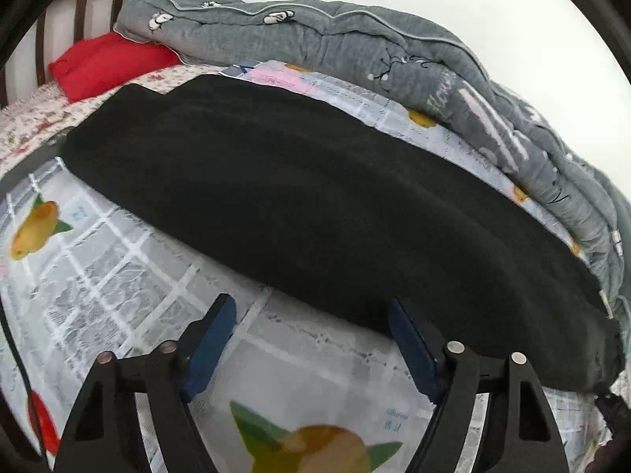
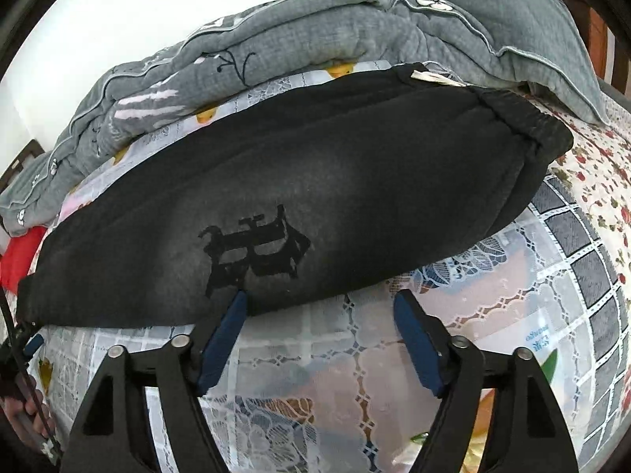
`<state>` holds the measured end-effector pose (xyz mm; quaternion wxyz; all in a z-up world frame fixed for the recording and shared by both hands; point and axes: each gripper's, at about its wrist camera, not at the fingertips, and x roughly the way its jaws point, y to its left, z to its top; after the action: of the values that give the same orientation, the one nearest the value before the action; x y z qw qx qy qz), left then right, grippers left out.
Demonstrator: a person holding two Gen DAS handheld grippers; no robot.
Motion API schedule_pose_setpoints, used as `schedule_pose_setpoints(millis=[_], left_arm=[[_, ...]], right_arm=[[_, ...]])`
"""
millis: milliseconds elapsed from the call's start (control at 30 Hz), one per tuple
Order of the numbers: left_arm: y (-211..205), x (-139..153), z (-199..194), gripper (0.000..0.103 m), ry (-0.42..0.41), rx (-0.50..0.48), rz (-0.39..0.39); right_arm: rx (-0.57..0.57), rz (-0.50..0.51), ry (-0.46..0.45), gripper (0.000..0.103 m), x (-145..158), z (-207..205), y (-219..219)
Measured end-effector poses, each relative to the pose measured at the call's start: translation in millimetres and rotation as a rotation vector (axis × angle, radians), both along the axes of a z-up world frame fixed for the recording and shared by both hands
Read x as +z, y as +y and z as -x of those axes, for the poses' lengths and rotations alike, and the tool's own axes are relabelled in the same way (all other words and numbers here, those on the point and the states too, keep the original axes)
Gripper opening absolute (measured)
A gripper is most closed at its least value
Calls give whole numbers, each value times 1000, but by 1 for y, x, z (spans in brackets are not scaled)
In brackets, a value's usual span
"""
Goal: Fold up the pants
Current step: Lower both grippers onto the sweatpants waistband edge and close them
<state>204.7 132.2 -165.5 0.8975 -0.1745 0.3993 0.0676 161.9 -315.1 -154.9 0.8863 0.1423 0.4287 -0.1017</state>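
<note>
the left tongs [image 1: 311, 315] stand apart, with nothing between the blue pads but the grid-printed bedsheet with orange fruit [image 1: 118, 260]. the right-hand pad [image 1: 410, 339] sits at the near edge of the black fleece pants [image 1: 315, 181]; whether it touches the cloth i cannot tell, and the other pad is clear of it. the pants lie just ahead of these tongs as a long flat band, running away to the upper left and on to the lower right, apparently already laid leg over leg. beyond the far edge of the pants is a rumpled grey quilt with white flowers [image 1: 355, 47], pushed back, probably to leave flat room for folding. far to the upper left of the tongs a red pillow [image 1: 106, 63] rests by a dark wooden headboard [image 1: 83, 4].

the right tongs [image 2: 321, 307] are also apart and hold nothing. the left-hand pad [image 2: 228, 327] is at the hem-side edge of the pants, just below a black printed emblem [image 2: 252, 248]; the other pad lies over the white lace cover [image 2: 374, 335]. the gathered elastic waistband [image 2: 524, 126] lies up and to the right of these tongs.

both tools point at the same near edge, one along each half, which suggests a grab of that edge to carry it over. the fleece looks thick and limp, so a shallow bite could take only the top layer.
</note>
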Motion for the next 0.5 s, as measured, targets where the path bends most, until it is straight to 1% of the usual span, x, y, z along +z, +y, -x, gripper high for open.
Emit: schedule_pose_setpoints(millis=[33, 100, 133, 167, 200, 233, 267, 300, 333, 367, 400, 467, 500], left_arm=[[5, -1, -2, 70, -5, 2, 22], [16, -3, -7, 57, -3, 31, 62], [21, -4, -10, 53, -3, 44, 79], [26, -5, -12, 43, -2, 62, 94], [30, -6, -14, 29, 1, 79, 95], [33, -7, -16, 22, 5, 90, 87], [35, -8, -18, 13, 10, 92, 66], [35, -8, -18, 11, 8, 89, 51], [35, -6, -18, 10, -1, 88, 44], [34, -2, -16, 9, -18, 91, 32], [33, 3, -14, 9, -36, 92, 15], [27, 16, -11, 9, -88, 95, -39], [25, 21, -12, 9, -105, 97, -52]], right_arm=[[-8, 9, 8, 78, -1, -4, 2], [-14, 18, 16, 78, -1, -11, 4], [-15, 14, 17, 78, -1, -15, 4], [-16, 10, 16, 76, -1, -17, 4], [-14, 8, 12, 73, -1, -20, 4], [-4, 11, 5, 57, -1, -22, 5], [10, 20, 3, 36, -1, -23, 7], [16, 30, 2, 24, -2, -23, 8], [22, 26, -13, 15, 0, -22, 8], [21, 29, -44, 11, 3, -19, 9], [26, 49, -81, 10, 9, -15, 11], [43, 99, -126, 9, 19, -10, 19], [50, 125, -151, 9, 25, -8, 24]])
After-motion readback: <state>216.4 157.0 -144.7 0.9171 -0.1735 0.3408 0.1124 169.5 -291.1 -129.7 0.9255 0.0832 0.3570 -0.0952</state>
